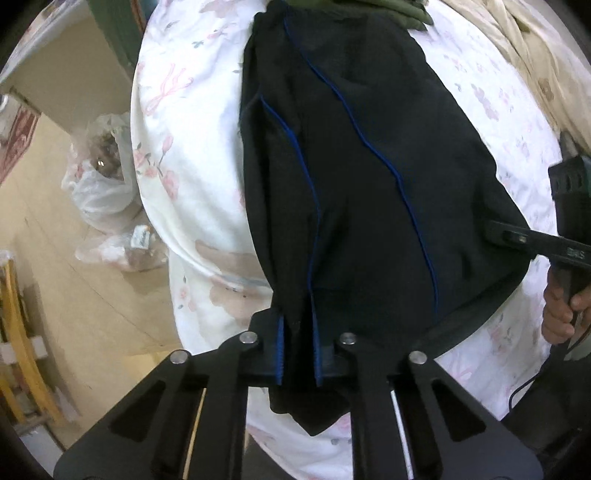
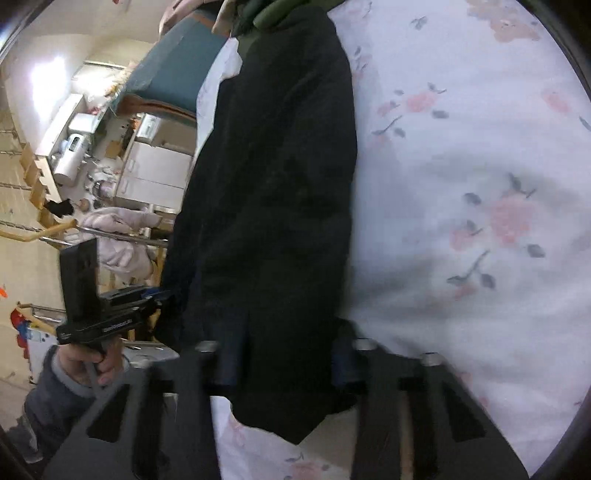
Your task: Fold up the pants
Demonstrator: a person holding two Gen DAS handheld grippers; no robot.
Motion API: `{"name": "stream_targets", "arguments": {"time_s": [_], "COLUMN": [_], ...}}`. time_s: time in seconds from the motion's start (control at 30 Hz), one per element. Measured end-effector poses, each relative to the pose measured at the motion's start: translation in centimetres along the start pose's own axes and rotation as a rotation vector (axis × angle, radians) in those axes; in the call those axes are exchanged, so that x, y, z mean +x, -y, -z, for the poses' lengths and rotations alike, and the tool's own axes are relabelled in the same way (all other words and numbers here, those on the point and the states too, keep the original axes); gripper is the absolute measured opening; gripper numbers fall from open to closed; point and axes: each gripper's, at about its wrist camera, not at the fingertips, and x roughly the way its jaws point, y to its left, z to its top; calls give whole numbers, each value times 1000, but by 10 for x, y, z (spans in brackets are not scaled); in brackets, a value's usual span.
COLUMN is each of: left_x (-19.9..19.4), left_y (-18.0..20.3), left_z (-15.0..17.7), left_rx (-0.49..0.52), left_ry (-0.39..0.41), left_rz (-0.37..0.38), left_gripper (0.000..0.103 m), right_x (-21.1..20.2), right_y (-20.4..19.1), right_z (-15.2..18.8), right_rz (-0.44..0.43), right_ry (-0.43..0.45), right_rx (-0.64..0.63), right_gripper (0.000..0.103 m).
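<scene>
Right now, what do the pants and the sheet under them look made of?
Pants: black, matte, thin knit or synthetic by the look, with blue piping; they drape in soft folds. Sheet: white woven cloth, probably cotton, with a pink flower print and light wrinkles.

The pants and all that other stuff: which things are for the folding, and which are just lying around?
For the folding: black pants; left gripper and right gripper, both pinching the pants' near edge.

Just lying around: flowery bedsheet underneath, green garment, plastic bags on the floor.
</scene>
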Motion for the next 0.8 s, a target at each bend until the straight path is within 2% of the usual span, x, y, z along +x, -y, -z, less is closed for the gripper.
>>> {"name": "stream_targets", "arguments": {"time_s": [0.07,0.1,0.13,0.2,0.37,0.47,0.53,0.6,0.73,0.8], "left_x": [-9,-14,-22,-39,-65,-70,-77,-83,-109,-132], "left_y": [2,1,0,-3,10,18,27,36,68,77], "left_z": [2,2,4,8,23,32,43,55,86,97], "left_rx": [0,-10,-21,-47,-47,-92,-136,-163,-167,-185], "left_ry": [10,13,20,40,84,77,84,92,152,212], "left_rz": [-10,-14,-24,22,55,77,117,114,217,278], "left_gripper": [7,0,1,0,0,0,0,0,0,0], "right_x": [-4,-9,-16,-38,-86,-100,-107,-118,-153,-179], "right_y": [-6,-13,-18,-34,-65,-71,-71,-69,-79,-92], "right_z": [1,0,-1,-1,0,9,16,27,53,62], "right_rz": [18,20,19,9,-16,11,6,2,-30,-53], "right_ry": [6,16,30,64,133,130,133,139,176,211], "right_rx": [-26,-38,-59,-84,-137,-157,-140,-111,-107,-121], "right_gripper": [14,13,12,12,11,11,11,11,11,11]}}
